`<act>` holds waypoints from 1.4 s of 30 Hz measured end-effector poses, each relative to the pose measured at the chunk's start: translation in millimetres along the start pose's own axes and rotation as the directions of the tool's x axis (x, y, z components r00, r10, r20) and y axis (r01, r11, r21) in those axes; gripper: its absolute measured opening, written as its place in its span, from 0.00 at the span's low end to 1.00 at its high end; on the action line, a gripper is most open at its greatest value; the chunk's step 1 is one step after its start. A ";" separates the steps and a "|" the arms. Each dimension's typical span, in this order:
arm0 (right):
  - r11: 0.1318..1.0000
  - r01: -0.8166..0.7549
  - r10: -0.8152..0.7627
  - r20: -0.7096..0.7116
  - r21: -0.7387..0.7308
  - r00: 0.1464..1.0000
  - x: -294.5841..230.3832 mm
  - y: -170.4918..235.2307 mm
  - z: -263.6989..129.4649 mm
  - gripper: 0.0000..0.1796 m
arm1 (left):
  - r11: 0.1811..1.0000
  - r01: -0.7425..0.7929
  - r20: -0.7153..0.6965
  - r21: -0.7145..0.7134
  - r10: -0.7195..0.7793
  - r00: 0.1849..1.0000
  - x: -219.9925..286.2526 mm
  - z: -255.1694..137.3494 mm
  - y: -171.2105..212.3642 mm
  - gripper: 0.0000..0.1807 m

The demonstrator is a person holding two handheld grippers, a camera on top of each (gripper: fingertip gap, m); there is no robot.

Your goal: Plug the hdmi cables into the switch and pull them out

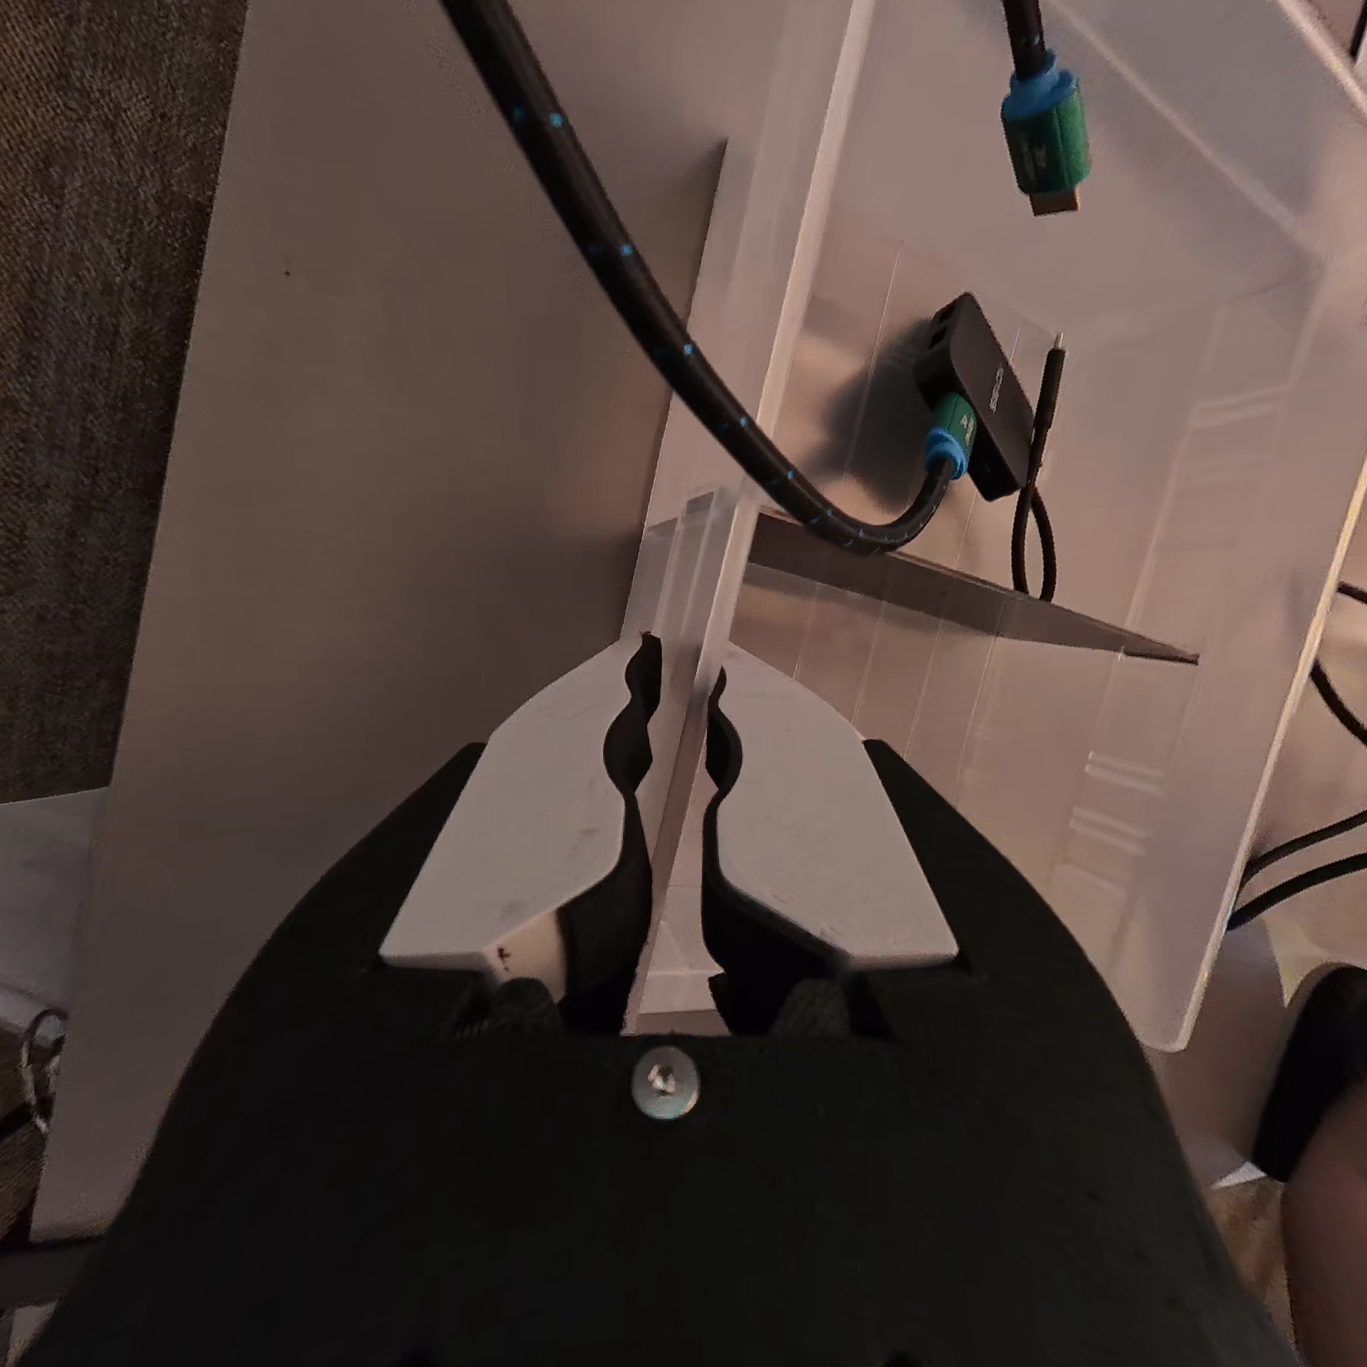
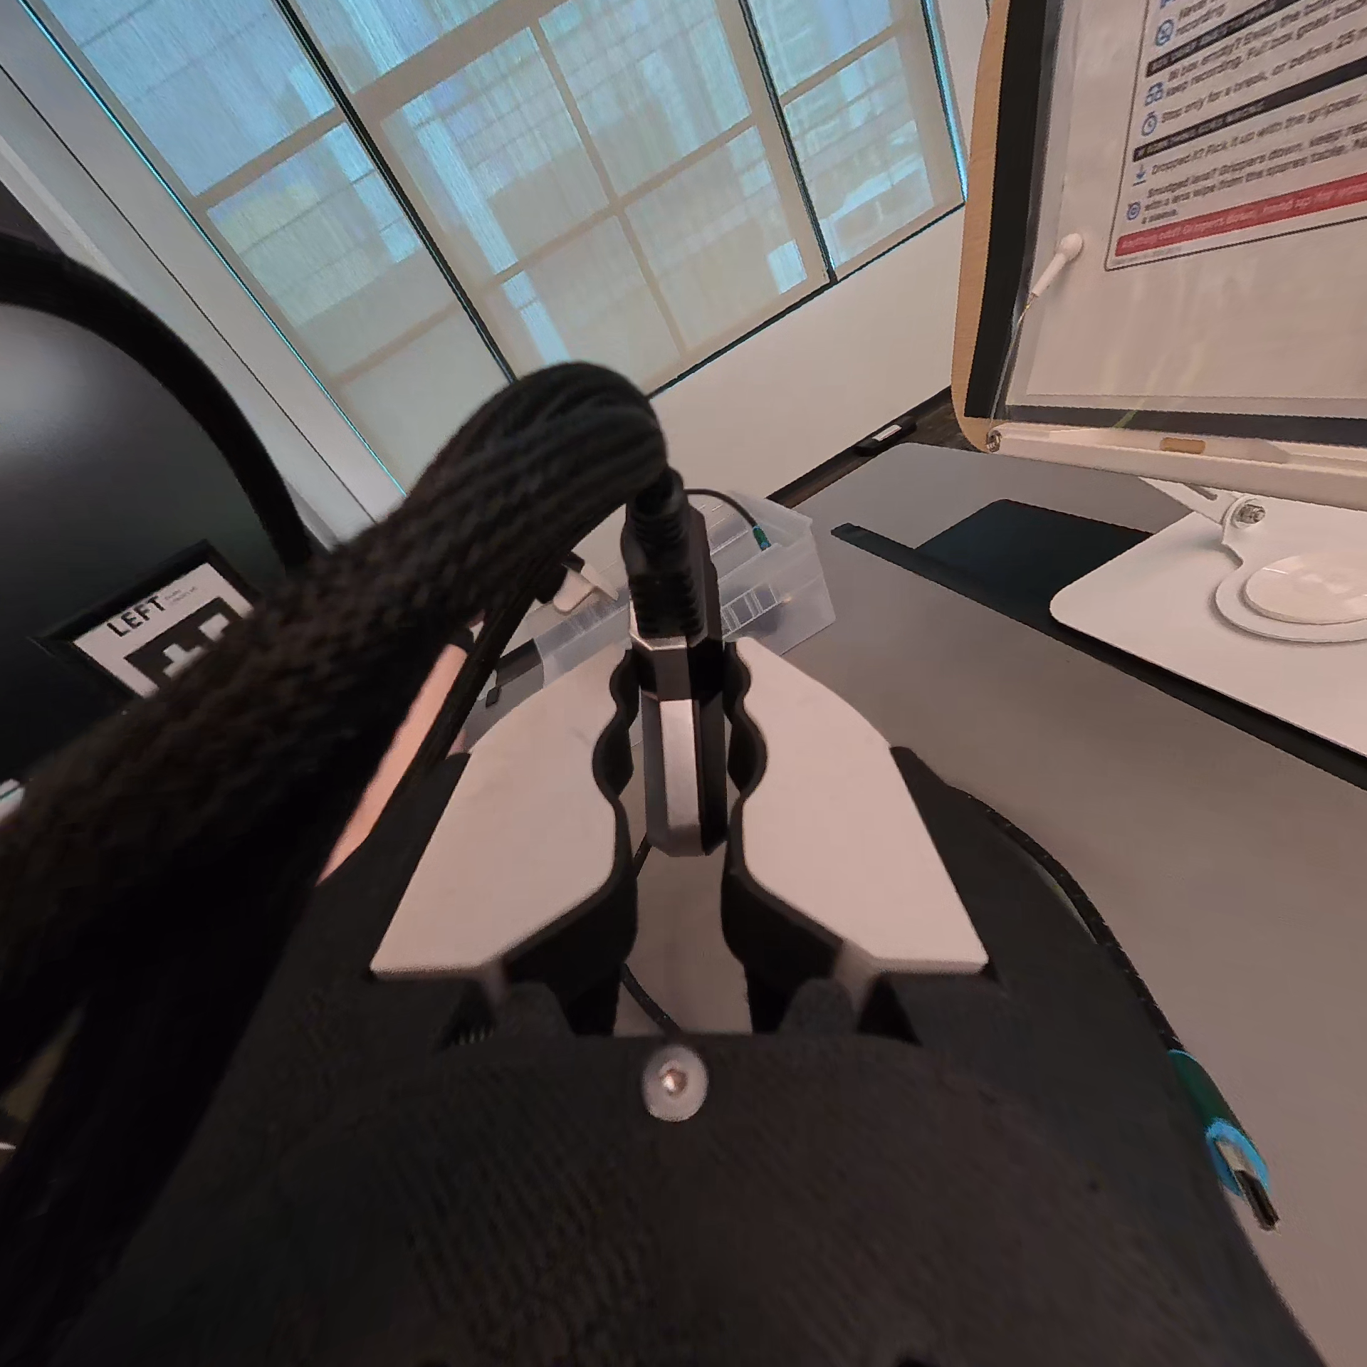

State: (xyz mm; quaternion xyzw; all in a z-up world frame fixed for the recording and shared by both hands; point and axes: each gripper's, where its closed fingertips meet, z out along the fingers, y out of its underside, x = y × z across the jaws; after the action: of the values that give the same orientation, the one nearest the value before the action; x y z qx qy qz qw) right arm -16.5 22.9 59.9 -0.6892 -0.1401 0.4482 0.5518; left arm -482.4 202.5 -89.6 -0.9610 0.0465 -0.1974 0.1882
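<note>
My left gripper (image 1: 684, 662) is shut on the edge of a clear plastic bin's wall (image 1: 703, 562). Inside the bin lies the black HDMI switch (image 1: 976, 392). A green-and-blue plug (image 1: 954, 436) on a black braided cable (image 1: 614, 244) sits in one of its ports. A second green plug (image 1: 1043, 140) hangs free above the bin. My right gripper (image 2: 684, 658) is shut on a silver-and-black HDMI plug (image 2: 677, 754), held upright. Its thick black braided cable (image 2: 444, 532) arches off to the left.
A thin black cable (image 1: 1047, 414) runs beside the switch. In the right wrist view a loose green-and-blue plug (image 2: 1220, 1154) lies on the grey table (image 2: 1035, 777) at lower right. A white stand base (image 2: 1183, 592) and an upright board (image 2: 1183, 222) are at right. A clear bin (image 2: 769, 584) stands ahead.
</note>
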 end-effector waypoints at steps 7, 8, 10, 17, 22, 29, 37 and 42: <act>0.999 -0.012 0.012 0.004 -0.035 1.000 1.7 6.8 2.4 0.12 | 0.985 0.101 -0.033 0.139 -0.097 0.995 2.4 -51.7 -5.3 0.11; 0.999 -0.020 0.021 0.013 -0.039 1.000 1.3 7.4 2.7 0.12 | 0.971 0.085 -0.064 0.224 -0.072 0.995 11.5 -73.7 -11.8 0.09; 0.998 -0.037 0.039 0.047 -0.051 0.998 -2.1 9.2 3.3 0.13 | 0.906 0.004 -0.196 0.424 0.088 0.977 56.6 -122.4 -26.7 0.07; 0.987 -0.099 0.128 0.246 -0.126 0.961 -33.7 18.8 8.4 0.12 | 0.576 -0.256 -0.495 0.776 0.808 0.318 296.6 -187.9 33.5 0.18; 0.977 -0.082 0.140 0.303 -0.196 0.943 -53.6 28.5 15.3 0.12 | 0.640 -0.486 -0.707 0.595 0.704 0.061 406.1 -120.2 99.5 0.34; 0.960 -0.075 0.167 0.335 -0.270 0.928 -62.0 41.1 22.0 0.13 | 0.528 -0.714 -0.696 0.460 0.714 0.080 445.2 -30.7 148.3 0.33; 0.942 -0.133 0.218 0.258 -0.309 0.941 -41.8 53.1 29.5 0.13 | 0.596 -0.704 -0.808 0.386 0.586 0.053 454.5 -6.4 157.9 0.12; 0.922 -0.178 0.210 0.057 -0.343 0.976 -11.2 56.2 17.3 0.25 | 0.704 -0.644 -0.893 0.299 0.445 0.072 452.9 -0.6 149.8 0.12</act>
State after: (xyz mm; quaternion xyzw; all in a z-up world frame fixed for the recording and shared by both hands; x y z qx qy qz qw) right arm -53.1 6.4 15.4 -0.7622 -0.1707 0.5015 0.3720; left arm -69.3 -10.4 17.9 -0.5852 0.5183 -0.6156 0.1002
